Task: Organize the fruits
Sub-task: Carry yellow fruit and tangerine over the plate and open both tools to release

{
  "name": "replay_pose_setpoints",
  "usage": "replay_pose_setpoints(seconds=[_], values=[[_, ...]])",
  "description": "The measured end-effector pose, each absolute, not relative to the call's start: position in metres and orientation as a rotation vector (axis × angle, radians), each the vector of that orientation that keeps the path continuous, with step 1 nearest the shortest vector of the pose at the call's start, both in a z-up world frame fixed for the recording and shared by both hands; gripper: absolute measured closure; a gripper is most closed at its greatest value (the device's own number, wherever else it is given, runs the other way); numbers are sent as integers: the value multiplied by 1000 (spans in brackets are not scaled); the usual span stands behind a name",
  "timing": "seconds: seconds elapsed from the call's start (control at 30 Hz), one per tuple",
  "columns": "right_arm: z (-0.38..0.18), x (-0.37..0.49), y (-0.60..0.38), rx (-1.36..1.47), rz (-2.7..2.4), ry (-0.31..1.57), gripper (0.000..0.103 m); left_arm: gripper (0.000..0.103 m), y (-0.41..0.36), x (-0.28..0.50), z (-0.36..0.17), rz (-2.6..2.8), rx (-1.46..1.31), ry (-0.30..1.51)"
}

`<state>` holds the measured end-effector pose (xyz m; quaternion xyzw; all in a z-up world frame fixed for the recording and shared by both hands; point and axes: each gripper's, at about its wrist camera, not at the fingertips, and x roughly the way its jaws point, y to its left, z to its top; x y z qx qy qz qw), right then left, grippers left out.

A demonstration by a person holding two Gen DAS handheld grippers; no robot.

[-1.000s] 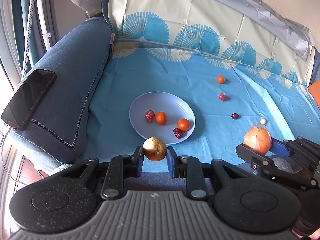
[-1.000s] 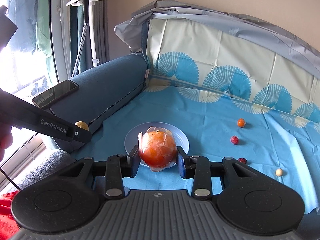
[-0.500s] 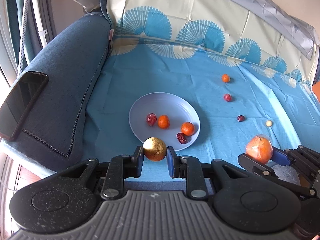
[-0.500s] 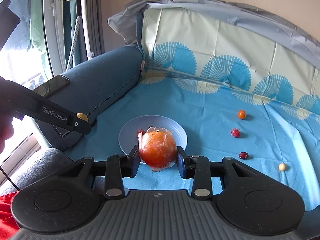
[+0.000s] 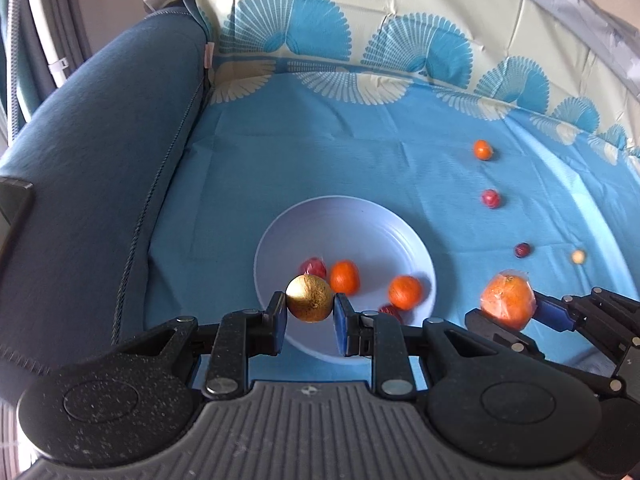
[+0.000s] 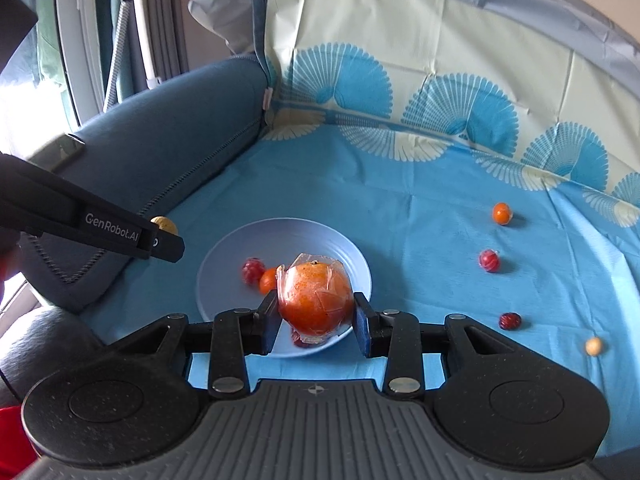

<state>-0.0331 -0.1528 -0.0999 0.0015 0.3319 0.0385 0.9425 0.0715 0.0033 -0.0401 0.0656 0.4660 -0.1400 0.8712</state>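
Note:
My left gripper (image 5: 309, 307) is shut on a small golden-brown round fruit (image 5: 309, 298), held above the near rim of the pale blue plate (image 5: 360, 216). The plate holds two small oranges (image 5: 344, 277) and red fruits (image 5: 313, 267). My right gripper (image 6: 315, 320) is shut on a large plastic-wrapped orange (image 6: 315, 298), held over the plate's (image 6: 320, 232) near side. In the left wrist view the right gripper (image 5: 508, 312) is to the plate's right. Loose on the blue cloth: a small orange (image 5: 483, 149), two red fruits (image 5: 491, 199) and a pale round fruit (image 5: 578, 256).
The blue patterned cloth (image 5: 320, 152) covers a sofa seat and backrest. The dark blue armrest (image 5: 88, 152) rises on the left, with a phone's edge (image 5: 12, 208) on it. A window and white stand (image 6: 140, 20) lie beyond the armrest.
Both grippers have moved forward toward the plate with their fruits still held. The plate and loose fruits appear larger and closer; nothing was let go.

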Motion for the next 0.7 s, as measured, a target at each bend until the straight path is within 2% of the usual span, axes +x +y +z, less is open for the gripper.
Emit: replay_pose_setpoints(seconds=[0.57, 0.63, 0.67, 0.7], values=[[-170, 74, -155, -25, 104, 801, 64, 76, -35, 162, -124, -286, 235, 1085], [-175, 82, -155, -30, 125, 823, 63, 54, -37, 166, -128, -298, 247, 1090], [-176, 85, -155, -30, 130, 825, 62, 27, -36, 166, -127, -286, 252, 1081], [-175, 86, -154, -37, 125, 824, 50, 7, -34, 164, -123, -266, 250, 1050]])
